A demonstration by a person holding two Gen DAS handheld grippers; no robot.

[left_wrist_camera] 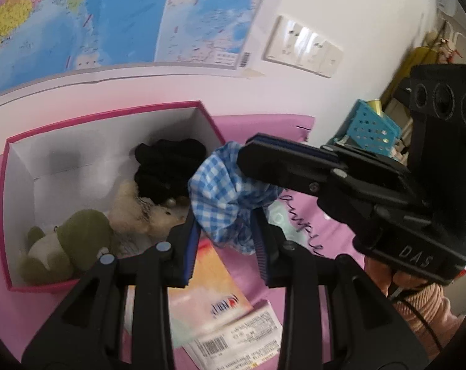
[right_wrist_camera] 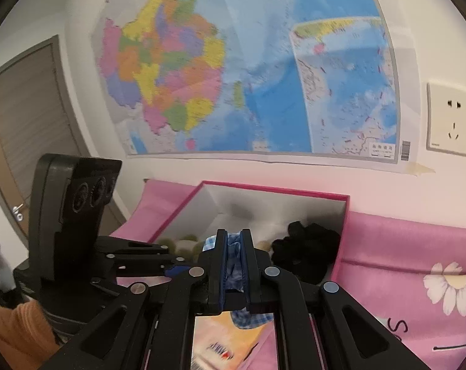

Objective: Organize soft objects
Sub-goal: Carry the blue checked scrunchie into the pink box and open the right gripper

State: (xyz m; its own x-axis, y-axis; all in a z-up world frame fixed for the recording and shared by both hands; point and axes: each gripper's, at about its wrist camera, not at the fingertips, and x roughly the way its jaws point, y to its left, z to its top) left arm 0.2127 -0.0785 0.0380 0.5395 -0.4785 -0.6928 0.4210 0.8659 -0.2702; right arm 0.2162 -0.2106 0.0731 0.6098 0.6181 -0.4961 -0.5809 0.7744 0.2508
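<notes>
With three soft items already in the pink box [left_wrist_camera: 4, 185], I hold the blue checked scrunchie [left_wrist_camera: 223, 185] beside it, both grippers' jaws clamped on it, unplaced.

box [left_wrist_camera: 4, 191] open on top; left half of its floor bare, green plush [left_wrist_camera: 69, 240], beige plush [left_wrist_camera: 134, 209] and black scrunchie [left_wrist_camera: 168, 166] crowd the right side. booklet [left_wrist_camera: 214, 289] lies flat on tabletop [left_wrist_camera: 294, 129] beside it.

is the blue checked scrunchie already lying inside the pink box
No, the blue checked scrunchie hangs pinched between both grippers, outside the pink box that holds the plush toys.
</notes>
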